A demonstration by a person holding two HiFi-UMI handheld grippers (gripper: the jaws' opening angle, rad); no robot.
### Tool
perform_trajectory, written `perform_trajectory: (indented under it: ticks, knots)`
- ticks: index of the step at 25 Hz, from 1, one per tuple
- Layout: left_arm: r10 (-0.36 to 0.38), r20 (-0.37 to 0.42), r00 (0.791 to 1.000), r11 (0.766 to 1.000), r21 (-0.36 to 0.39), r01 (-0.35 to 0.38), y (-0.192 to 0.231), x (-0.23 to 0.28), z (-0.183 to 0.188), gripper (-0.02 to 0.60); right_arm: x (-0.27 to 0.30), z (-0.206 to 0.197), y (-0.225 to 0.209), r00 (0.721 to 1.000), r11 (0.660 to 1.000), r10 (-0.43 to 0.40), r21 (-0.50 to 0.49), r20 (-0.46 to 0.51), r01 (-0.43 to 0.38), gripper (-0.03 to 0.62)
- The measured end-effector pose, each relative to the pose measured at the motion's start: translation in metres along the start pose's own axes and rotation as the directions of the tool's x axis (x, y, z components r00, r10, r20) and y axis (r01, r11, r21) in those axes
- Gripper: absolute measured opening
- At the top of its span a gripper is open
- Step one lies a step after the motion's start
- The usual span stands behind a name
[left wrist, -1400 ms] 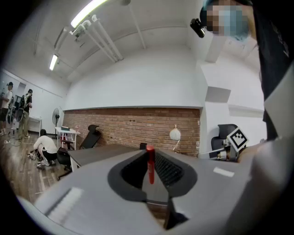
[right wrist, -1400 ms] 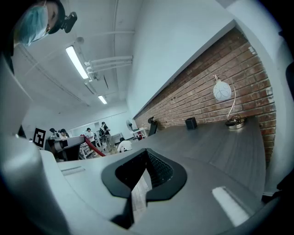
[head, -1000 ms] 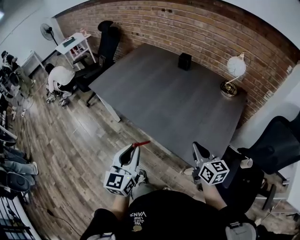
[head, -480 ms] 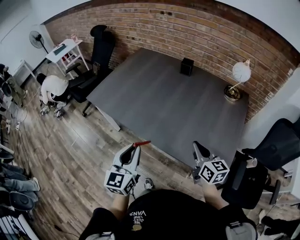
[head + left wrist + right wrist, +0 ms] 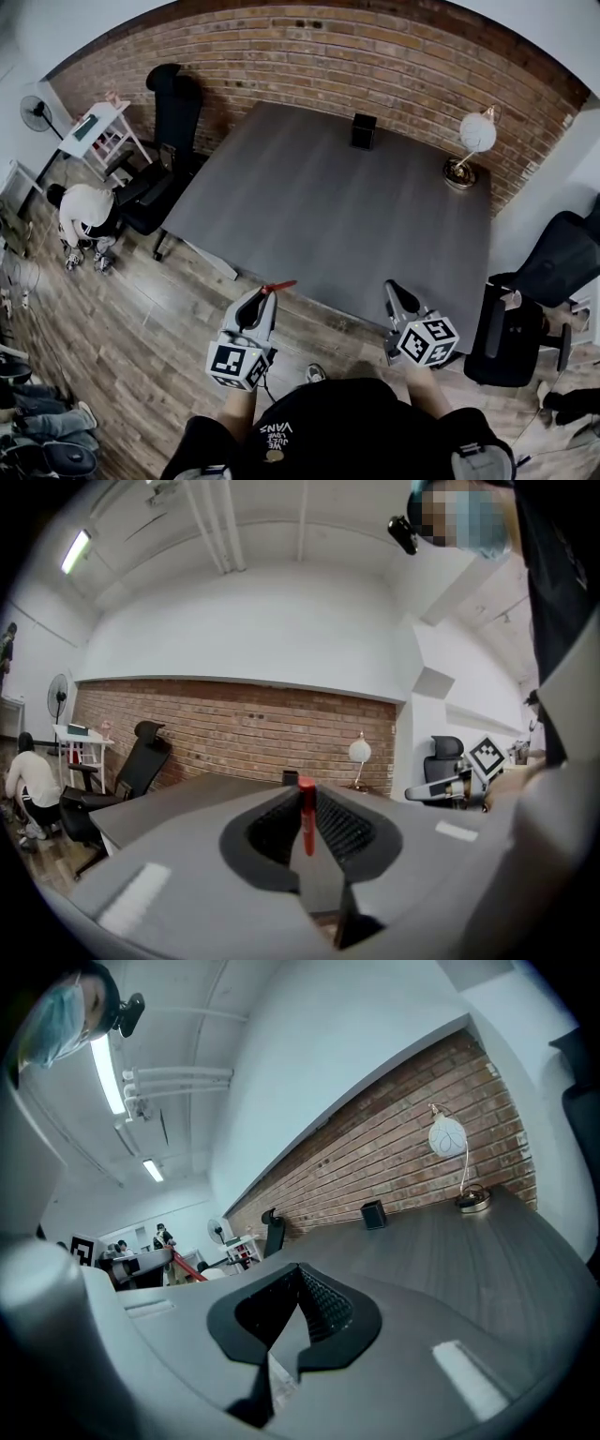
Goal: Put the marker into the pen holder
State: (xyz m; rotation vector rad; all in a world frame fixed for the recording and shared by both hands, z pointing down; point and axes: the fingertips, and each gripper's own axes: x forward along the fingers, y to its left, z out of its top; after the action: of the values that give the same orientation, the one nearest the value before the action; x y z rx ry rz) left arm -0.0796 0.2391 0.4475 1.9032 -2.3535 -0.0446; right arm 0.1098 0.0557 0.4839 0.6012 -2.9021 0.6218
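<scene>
While beside table (image 5: 328, 187) edge, marker (image 5: 279, 286) aloft

"VANS" print, upside down, on the person's black shirt (image 5: 349, 429)

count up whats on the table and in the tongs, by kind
pen holder: 1, on the table
lamp: 1, on the table
marker: 1, red, in the left tongs
right tongs: 0, shut on nothing
total: 3
</scene>
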Motion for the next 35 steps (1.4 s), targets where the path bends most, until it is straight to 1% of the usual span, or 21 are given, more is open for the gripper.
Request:
perform_trajectory:
  ticks: [5, 11, 15, 20, 29, 35]
  knots:
    - [-0.035, 0.002, 0.999, 0.999, -0.026, 0.035, 0.018, 0.018, -0.004, 0.098, 0.005, -0.006, 0.0, 0.998, 0.998, -0.056, 0.013, -0.007, 0.056, 0.002]
    - [-0.055, -0.012, 0.998, 0.998, -0.044, 0.055, 0.023, 0.043, -0.011, 0.098, 0.013, -0.005, -0.021, 0.996, 0.995, -0.093, 0.026, -0.015, 0.093, 0.002]
    - [-0.048, -0.011, 0.999, 0.998, -0.041, 0.048, 0.029, 0.064, -0.007, 0.098, 0.03, 0.001, -0.037, 0.996, 0.995, -0.092, 0.03, -0.021, 0.092, 0.002]
    - [-0.041, -0.012, 0.999, 0.999, -0.028, 0.041, 0.038, 0.1, 0.001, 0.098, 0.061, 0.017, -0.054, 0.997, 0.997, -0.071, 0.029, -0.017, 0.071, 0.002]
    - [-0.052, -0.006, 0.999, 0.999, -0.014, 0.052, 0.035, 0.172, 0.012, 0.098, 0.096, 0.045, -0.1, 0.998, 0.998, -0.059, 0.032, -0.016, 0.059, 0.002]
    - [-0.084, -0.008, 0.996, 0.996, -0.02, 0.084, 0.024, 0.218, 0.012, 0.098, 0.106, 0.059, -0.126, 0.997, 0.997, -0.071, 0.03, -0.004, 0.071, 0.002]
